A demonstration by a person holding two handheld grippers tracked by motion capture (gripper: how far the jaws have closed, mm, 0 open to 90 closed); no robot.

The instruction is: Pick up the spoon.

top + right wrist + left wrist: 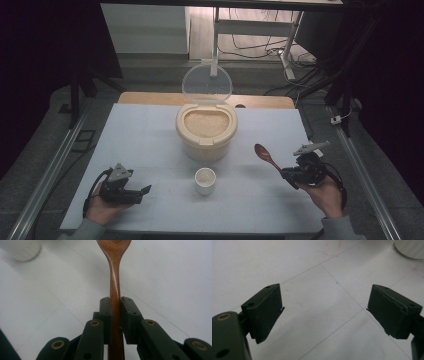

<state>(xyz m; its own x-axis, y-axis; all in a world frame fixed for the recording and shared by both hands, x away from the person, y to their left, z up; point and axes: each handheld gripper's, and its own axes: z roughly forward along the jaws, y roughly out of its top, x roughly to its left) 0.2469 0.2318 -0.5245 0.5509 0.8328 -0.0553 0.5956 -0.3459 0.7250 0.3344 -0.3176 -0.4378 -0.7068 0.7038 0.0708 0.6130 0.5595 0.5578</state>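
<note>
Right gripper [115, 312] jaws clamped on smooth brown wooden spoon [114, 277] handle, near worktop [145, 145] right edge. Left gripper [324, 312] jaws wide apart, empty, over pale gridded matte surface.

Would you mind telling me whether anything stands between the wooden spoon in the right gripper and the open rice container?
Nothing visible does. The wooden spoon, clamped in the right gripper, points toward the rice container, whose lid stands open; the small cup sits nearer the person, off that line.

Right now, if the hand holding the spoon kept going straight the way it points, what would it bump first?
Probably the rice container. The right gripper aims the wooden spoon up-left toward it, with open table between, though depth is hard to judge.
</note>
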